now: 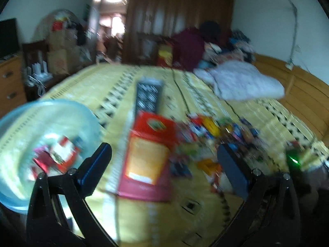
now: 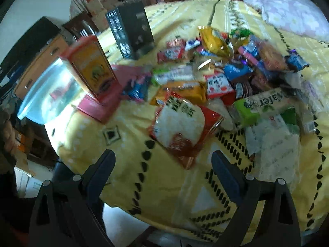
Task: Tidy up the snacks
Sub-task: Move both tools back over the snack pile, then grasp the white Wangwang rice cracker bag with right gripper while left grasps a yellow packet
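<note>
A pile of snack packets (image 2: 226, 70) lies on a yellow patterned bedspread (image 2: 164, 185); it also shows in the left wrist view (image 1: 211, 131). A red and white packet (image 2: 181, 127) lies nearest my right gripper (image 2: 163, 159), which is open and empty just in front of it. A clear blue-rimmed bowl (image 1: 47, 135) holds a few red packets (image 1: 61, 154). My left gripper (image 1: 164, 154) is open and empty, above a red and orange box (image 1: 150, 154), with the bowl to its left. Both views are blurred.
A dark box (image 1: 149, 95) lies beyond the red box; in the right wrist view both stand upright, the red box (image 2: 90, 65) and the dark box (image 2: 129, 28). A green wafer pack (image 2: 259, 105) lies at the right. A folded blanket (image 1: 244, 82) sits far right. The bed's edge is near my right gripper.
</note>
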Demonstrator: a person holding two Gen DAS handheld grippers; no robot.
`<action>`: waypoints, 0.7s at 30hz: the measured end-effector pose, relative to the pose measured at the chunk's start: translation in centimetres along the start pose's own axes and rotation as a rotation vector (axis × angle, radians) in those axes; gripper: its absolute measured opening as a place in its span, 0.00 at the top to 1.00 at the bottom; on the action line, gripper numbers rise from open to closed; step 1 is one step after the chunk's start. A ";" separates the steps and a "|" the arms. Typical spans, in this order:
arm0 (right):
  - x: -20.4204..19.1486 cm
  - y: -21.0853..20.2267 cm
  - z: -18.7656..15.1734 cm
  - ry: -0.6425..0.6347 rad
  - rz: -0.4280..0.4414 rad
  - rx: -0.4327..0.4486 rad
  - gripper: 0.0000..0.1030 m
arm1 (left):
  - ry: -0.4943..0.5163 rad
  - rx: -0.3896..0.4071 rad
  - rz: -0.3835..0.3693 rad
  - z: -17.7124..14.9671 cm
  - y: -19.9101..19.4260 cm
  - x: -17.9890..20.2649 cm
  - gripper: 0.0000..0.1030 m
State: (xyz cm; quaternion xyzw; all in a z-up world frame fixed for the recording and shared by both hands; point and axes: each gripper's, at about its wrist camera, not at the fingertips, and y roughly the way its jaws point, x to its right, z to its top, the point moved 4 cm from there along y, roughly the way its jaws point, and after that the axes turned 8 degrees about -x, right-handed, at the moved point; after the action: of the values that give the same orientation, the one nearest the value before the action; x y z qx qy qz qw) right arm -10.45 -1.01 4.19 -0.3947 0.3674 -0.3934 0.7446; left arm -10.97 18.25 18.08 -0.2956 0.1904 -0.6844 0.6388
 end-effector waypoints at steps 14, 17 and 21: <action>-0.7 7.6 3.3 -0.502 -0.272 -0.168 0.09 | 0.047 -0.188 -0.162 -2.5 3.5 4.4 0.01; 0.2 5.9 3.1 -0.423 -0.226 -0.095 0.22 | 0.039 -0.230 -0.187 -2.9 4.9 5.2 0.01; 2.5 2.0 2.3 -0.264 -0.128 0.019 0.30 | 0.028 -0.294 -0.216 -3.7 8.0 6.7 0.02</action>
State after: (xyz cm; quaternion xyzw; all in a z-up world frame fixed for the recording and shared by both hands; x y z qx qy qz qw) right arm -6.88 -1.76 2.80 -0.4586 0.2366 -0.3883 0.7635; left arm -7.31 10.36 11.28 -0.3951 0.2644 -0.7179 0.5085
